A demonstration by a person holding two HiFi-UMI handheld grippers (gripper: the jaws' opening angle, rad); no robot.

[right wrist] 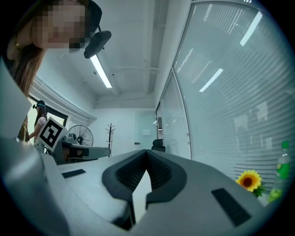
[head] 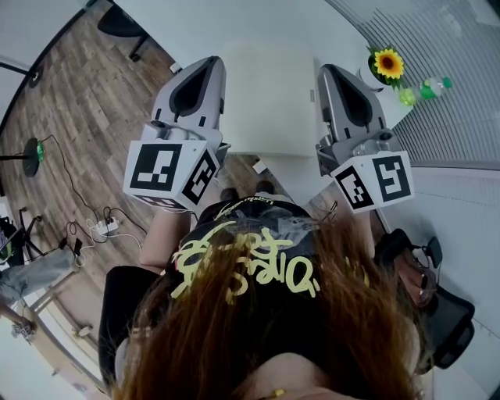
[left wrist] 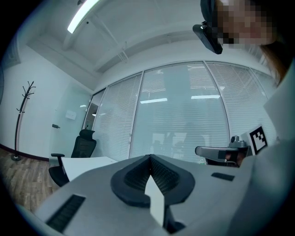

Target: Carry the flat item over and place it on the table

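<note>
Head view: the flat item, a plain white panel, hangs level between the two tools. The left tool takes its left edge and the right tool its right edge. The panel's far part shows against the white table. Its near edge lies over the wooden floor, just ahead of the person's shoes. How high it sits above the table cannot be judged. This view alone shows the panel's whole outline. It does not show how the jaws stand.

Left gripper view: the left tool is clamped on the panel, and a thin white edge of the flat item runs between the closed ribbed pads. Only this view shows an office chair at a table end and a coat stand by the wall.

Right gripper view: the right tool is likewise closed on the flat item, which is seen edge-on between the pads. Only this view shows a fan.

Containers: a sunflower stands in a white pot at the table's right end. Just beside it is a clear bottle with a green cap, and its contents cannot be made out. The right gripper view shows both again, and the left gripper view shows neither.
</note>
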